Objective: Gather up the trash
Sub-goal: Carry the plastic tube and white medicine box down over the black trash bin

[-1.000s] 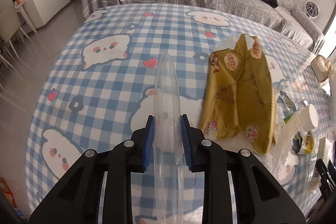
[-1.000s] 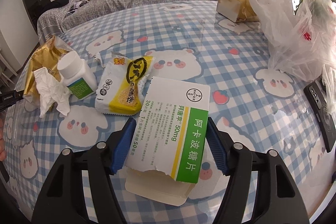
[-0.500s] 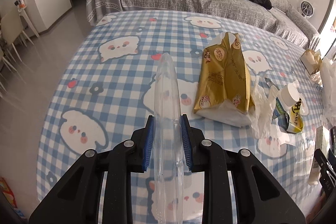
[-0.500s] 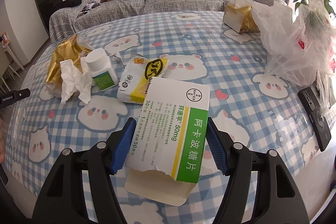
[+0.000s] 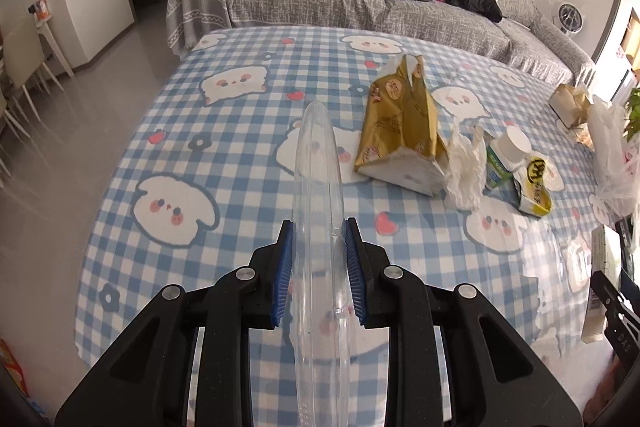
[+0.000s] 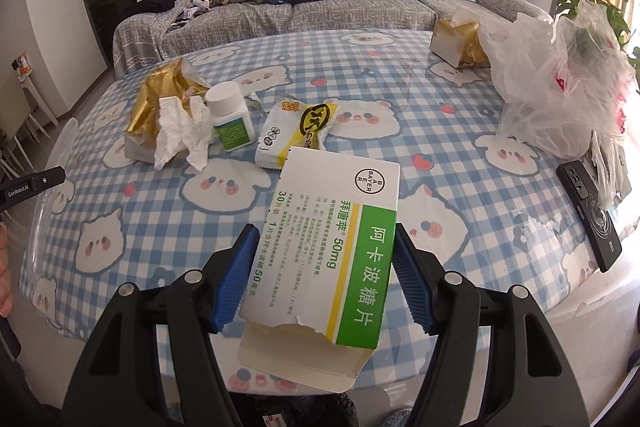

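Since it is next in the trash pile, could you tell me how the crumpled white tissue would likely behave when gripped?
The crumpled tissue looks thin and creased, so it is probably floppy and very light. It leans against the gold packet and would likely compress flat between the fingers, perhaps tearing if snagged.

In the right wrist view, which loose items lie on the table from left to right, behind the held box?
gold packet → crumpled tissue → white pill bottle → yellow snack wrapper → tissue box → plastic bag

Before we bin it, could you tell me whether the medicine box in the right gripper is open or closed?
Open: the medicine box has a torn near end with its flap hanging out, held in the right gripper.
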Available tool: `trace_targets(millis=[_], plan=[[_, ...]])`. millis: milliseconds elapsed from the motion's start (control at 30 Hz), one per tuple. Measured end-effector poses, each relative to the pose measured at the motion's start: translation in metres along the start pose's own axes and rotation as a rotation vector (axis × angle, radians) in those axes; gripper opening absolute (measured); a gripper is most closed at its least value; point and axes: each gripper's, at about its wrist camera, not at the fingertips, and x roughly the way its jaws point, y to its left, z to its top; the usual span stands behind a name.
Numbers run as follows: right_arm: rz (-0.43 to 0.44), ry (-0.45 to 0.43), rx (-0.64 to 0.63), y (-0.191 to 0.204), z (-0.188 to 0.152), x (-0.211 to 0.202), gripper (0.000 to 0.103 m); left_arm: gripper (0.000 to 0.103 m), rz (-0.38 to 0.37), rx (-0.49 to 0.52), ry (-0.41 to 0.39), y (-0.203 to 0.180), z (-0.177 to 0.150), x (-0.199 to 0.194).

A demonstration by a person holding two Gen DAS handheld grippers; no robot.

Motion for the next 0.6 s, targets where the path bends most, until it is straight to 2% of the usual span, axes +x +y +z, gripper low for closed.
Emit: trace_targets(millis=[233, 433, 600], plan=[[0.023, -0.016, -0.032, 0.007, -0.013, -0.02, 0.064, 0.025, -0.024, -0.005, 0.014, 0.002, -0.029, -0.017], [0.051, -0.032, -0.049, 0.011, -0.03, -0.037, 0.064, 0.025, -0.027, 0.013, -0.011, -0.004, -0.051, -0.04], [0.065, -0.061, -0.06, 0.011, -0.049, -0.052, 0.064, 0.025, -0.069, 0.016, -0.021, -0.01, -0.078, -0.061]])
